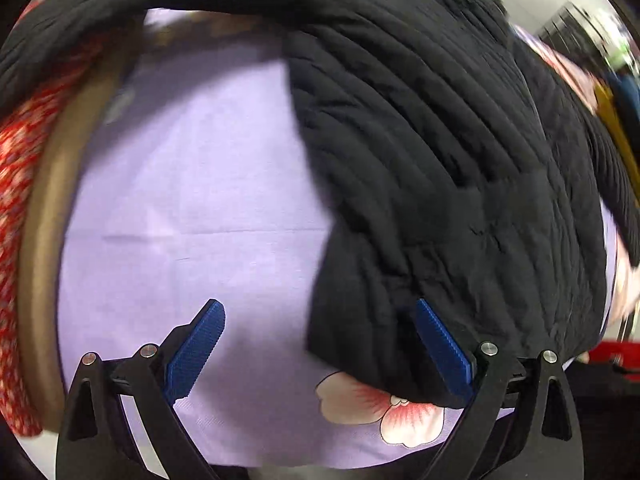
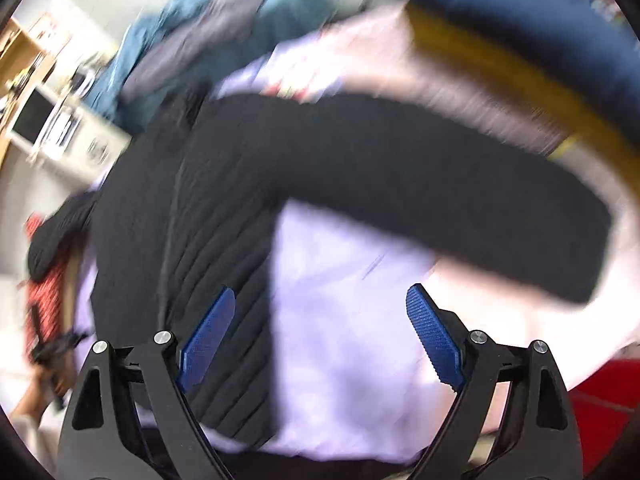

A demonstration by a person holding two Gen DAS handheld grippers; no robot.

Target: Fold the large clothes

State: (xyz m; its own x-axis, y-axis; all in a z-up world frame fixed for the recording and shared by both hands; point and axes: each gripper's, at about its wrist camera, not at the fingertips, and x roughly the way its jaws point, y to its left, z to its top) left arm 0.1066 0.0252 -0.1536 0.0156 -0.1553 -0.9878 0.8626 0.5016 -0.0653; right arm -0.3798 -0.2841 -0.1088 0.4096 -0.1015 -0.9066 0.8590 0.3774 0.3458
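Left wrist view: a red patterned cloth [image 1: 16, 184] hung at the far left edge, beside a tan table rim [image 1: 44, 208]. A lilac floral sheet [image 1: 192, 200] covered the centre. The left gripper [image 1: 320, 354] stood released at the bottom of the frame, its 2 blue pads wide apart and clamping nothing. The black ribbed garment [image 1: 432, 152] lay on the sheet across the right half and top of the frame, its lower edge close beside the right-hand pad.

Right wrist view, blurred: the garment's body filled the left and centre, 1 sleeve [image 2: 440, 196] stretching to the right. The right gripper [image 2: 324, 340] was released, nothing between its pads. A yellow band [image 2: 492, 76] crossed the upper right.
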